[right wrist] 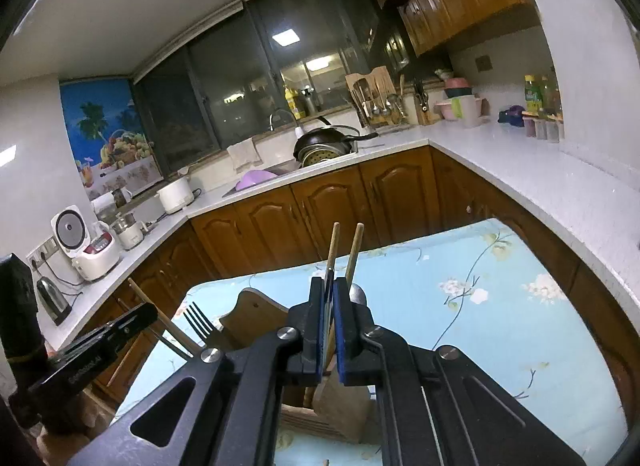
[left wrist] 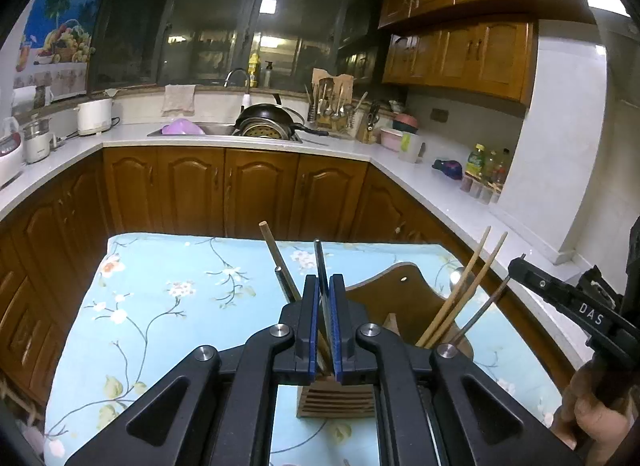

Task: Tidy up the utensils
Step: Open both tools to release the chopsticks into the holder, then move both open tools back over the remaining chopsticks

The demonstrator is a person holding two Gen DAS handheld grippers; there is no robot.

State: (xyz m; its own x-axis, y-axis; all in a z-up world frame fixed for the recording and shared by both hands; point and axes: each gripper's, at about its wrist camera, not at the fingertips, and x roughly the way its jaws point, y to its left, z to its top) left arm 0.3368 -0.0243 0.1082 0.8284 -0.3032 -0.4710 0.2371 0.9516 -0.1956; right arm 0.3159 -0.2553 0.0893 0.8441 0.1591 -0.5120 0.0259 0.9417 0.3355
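The brown wooden utensil holder stands on the desk's pale blue floral cloth, directly under both tools. The left tool is nearly shut on a dark-handled fork, with a wooden chopstick leaning at its eleven o'clock. The right tool, at the left tool's three o'clock, is nearly shut on a slim metal-and-wood chopstick, another chopstick at one o'clock.

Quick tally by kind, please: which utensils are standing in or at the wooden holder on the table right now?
Wooden chopsticks: 3
Metal chopsticks: 2
Fork: 1
Spoon: 1
Total: 7 utensils at the wooden holder
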